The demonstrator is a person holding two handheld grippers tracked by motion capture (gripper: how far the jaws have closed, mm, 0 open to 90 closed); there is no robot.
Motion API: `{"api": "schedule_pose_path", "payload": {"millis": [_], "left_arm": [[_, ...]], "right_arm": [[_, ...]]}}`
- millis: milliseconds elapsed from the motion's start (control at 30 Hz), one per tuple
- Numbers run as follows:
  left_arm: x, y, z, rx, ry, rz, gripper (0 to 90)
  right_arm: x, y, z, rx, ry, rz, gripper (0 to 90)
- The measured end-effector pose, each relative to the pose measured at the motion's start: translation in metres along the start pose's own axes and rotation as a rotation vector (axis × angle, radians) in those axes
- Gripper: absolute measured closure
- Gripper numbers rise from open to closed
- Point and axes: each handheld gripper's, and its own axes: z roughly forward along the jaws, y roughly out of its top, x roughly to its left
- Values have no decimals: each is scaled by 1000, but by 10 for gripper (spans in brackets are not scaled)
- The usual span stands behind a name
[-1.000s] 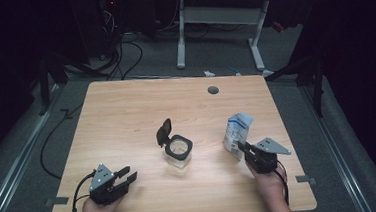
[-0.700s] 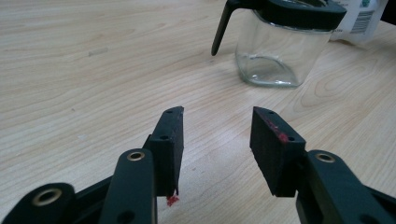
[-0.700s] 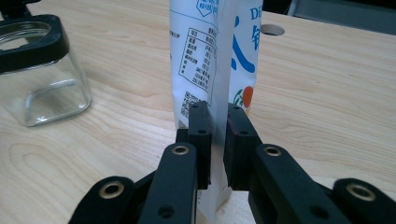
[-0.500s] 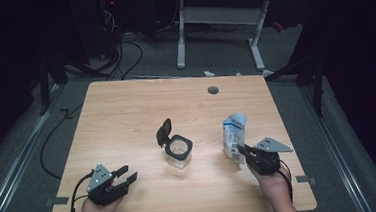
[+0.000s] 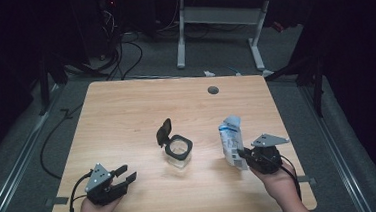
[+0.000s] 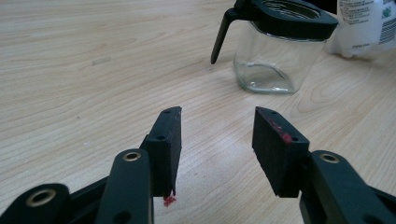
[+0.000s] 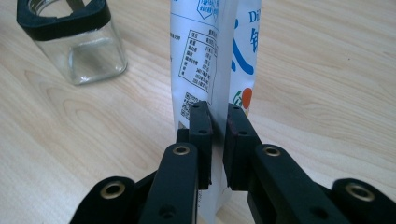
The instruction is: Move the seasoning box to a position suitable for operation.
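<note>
Standing open-lidded, empty glass jar (image 5: 178, 151) beside gripper-pinched white pouch (image 5: 231, 142)

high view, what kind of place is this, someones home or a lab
Probably a lab or workshop set up for recording, not a home: a bare light wooden table on grey carpet, loose black cables trailing over the floor, and a white-legged adjustable desk behind, all in a dark room.

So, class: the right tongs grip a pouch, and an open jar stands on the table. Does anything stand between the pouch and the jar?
Nothing visible does. Between the pouch in the right tongs and the jar lies bare table. The jar's lid is flipped up on its far side, away from the pouch.
</note>
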Motion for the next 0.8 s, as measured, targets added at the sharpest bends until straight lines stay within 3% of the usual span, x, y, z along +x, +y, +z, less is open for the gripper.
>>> {"api": "schedule_pose_path", "payload": {"millis": [800], "left_arm": [[-5, 0, -1, -10, -11, 15, 512]], "right_arm": [[-7, 20, -13, 233, 32, -51, 841]]}}
